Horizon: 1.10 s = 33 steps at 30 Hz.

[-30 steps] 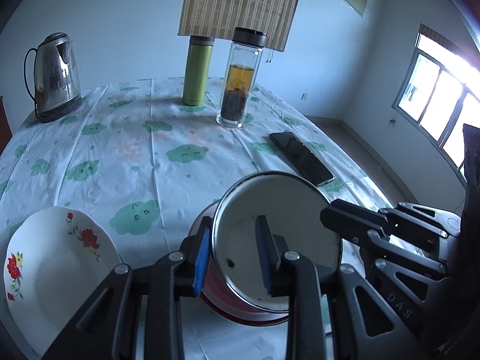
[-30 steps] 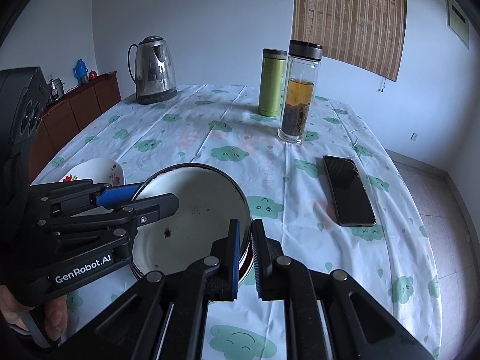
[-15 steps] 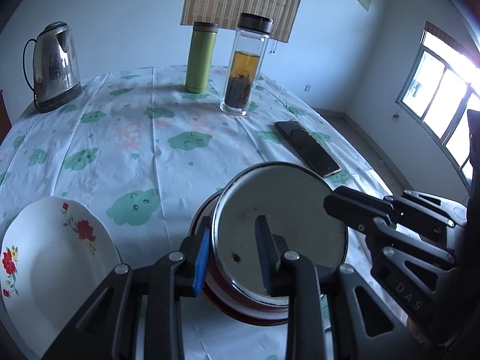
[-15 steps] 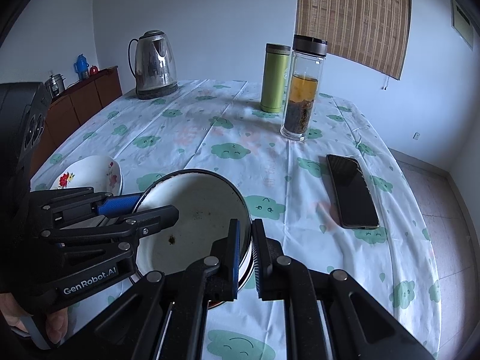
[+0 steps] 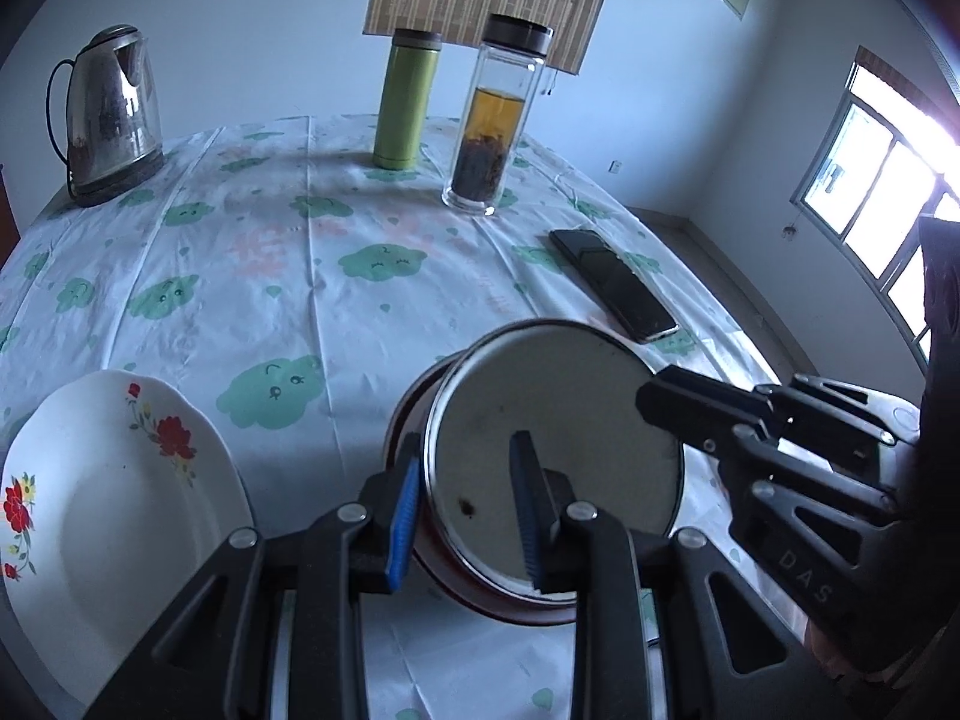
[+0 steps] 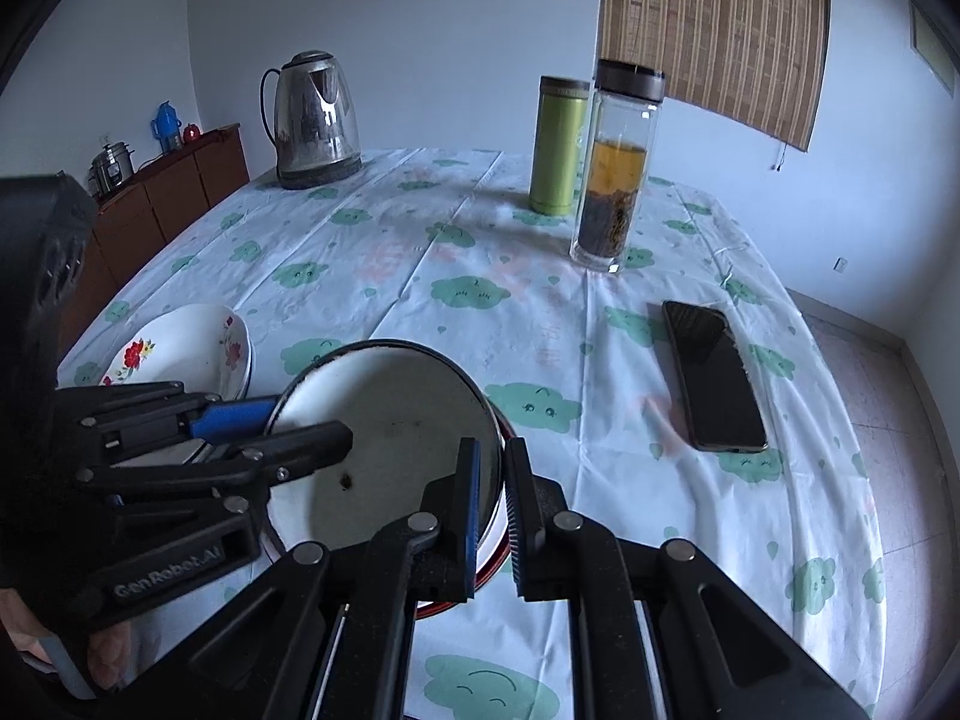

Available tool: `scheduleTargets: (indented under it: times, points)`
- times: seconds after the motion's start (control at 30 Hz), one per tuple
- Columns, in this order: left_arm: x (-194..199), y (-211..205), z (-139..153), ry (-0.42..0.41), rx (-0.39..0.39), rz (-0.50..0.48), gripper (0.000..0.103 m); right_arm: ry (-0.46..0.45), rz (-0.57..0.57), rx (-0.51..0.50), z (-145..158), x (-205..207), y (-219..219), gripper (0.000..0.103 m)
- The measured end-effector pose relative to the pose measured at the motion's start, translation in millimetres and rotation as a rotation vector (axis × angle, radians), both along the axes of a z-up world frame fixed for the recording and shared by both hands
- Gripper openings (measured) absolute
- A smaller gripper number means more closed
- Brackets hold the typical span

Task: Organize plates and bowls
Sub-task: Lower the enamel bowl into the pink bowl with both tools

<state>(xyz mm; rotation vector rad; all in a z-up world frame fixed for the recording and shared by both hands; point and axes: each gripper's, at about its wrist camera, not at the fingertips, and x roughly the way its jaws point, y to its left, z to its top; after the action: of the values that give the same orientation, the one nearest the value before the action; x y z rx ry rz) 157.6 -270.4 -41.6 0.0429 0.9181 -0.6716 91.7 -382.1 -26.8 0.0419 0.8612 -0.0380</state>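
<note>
The left gripper [image 5: 465,480] is held nearest, its jaws partly closed across the near rim of the white enamel bowl with a dark metal rim [image 5: 558,420], one blue pad outside the wall and one inside. The opposite rim is pinched by the right gripper [image 6: 492,468], whose jaws are almost fully closed on the thin edge. The bowl is thus carried on two sides and tilted toward the cameras. Directly beneath it a red enamel bowl [image 5: 480,594] is seen; whether the two touch cannot be told.

Against the previous second almost nothing is altered: both grips are kept as they were and the bowl is barely shifted over the red one. It is judged that nesting is at its settling stage and that release is not yet made.

Beside this, the white plate with red flowers [image 5: 120,510] is left on the cloud-patterned worktop [image 5: 240,276], probably to be sorted later. Further off a black phone [image 5: 612,282] is laid flat, and beyond it a glass tea bottle [image 5: 486,138], a green flask [image 5: 405,108] and a steel kettle [image 5: 108,108] are stood.
</note>
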Motion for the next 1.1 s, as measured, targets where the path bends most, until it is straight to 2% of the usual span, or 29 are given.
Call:
scheduleTargets:
  times: [0.17, 0.5, 1.1]
  points:
    - [1.3, -0.9, -3.8, 0.011, 0.009, -0.005, 0.028, 0.017, 0.003, 0.003, -5.2, 2.4, 0.0, 0.011]
    - [-3.5, -6.1, -4.1, -0.028, 0.018, -0.024, 0.028, 0.021, -0.010, 0.006, -12.5, 1.2, -3.8, 0.011]
    - [-7.0, -7.7, -3.1, -0.062, 0.015, -0.039, 0.028, -0.023, -0.020, 0.025, -18.3, -7.5, -9.1, 0.013]
